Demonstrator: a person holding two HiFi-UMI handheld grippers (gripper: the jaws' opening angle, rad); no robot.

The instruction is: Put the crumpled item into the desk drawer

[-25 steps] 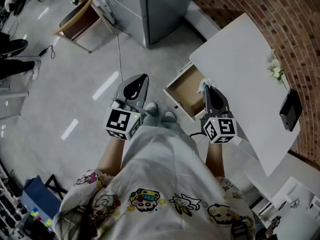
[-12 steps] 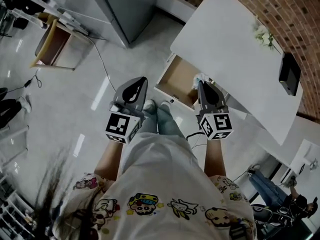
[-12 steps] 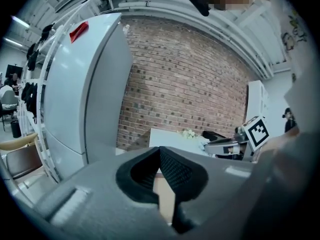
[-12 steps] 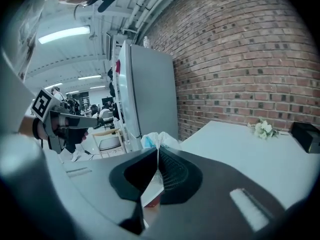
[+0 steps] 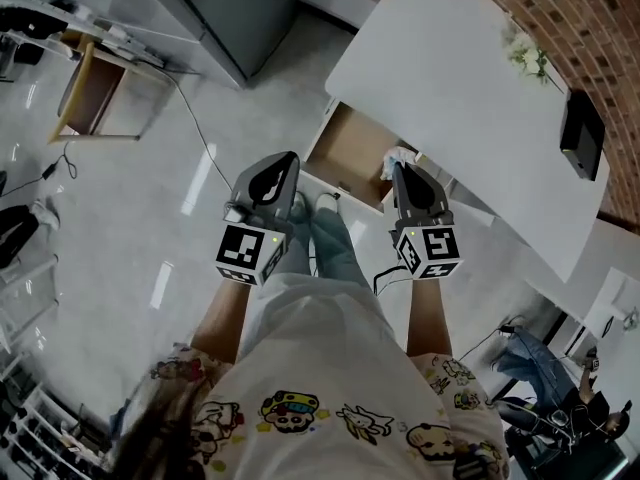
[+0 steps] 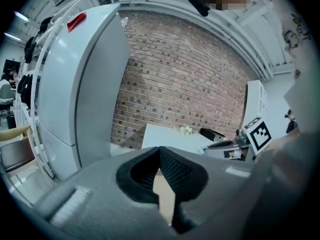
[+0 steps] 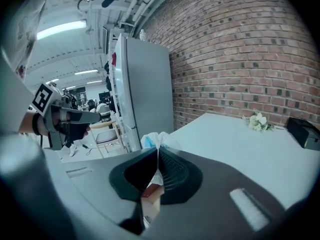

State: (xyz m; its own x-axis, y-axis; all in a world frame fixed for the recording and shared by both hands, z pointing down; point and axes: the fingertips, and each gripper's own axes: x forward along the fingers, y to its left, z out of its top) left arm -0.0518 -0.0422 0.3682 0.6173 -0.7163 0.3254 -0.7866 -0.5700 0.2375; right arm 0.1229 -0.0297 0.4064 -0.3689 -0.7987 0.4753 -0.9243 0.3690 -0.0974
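The right tool (image 7: 158,150) is clamped on the crumpled item (image 7: 154,140), a white and blue wad pinched at the very tips, probably so it falls free on release. The wad sits at the right edge of the open desk drawer (image 5: 345,148), pulled out from under the white worktop (image 5: 450,78). The left tool (image 5: 288,163), closed and empty, hangs aside, clear of the drawer.

Office-like workspace: brick wall (image 5: 600,18), white desk (image 5: 450,78), tall grey cabinet (image 6: 75,94), strip lights (image 7: 62,30), polished floor (image 5: 150,198).
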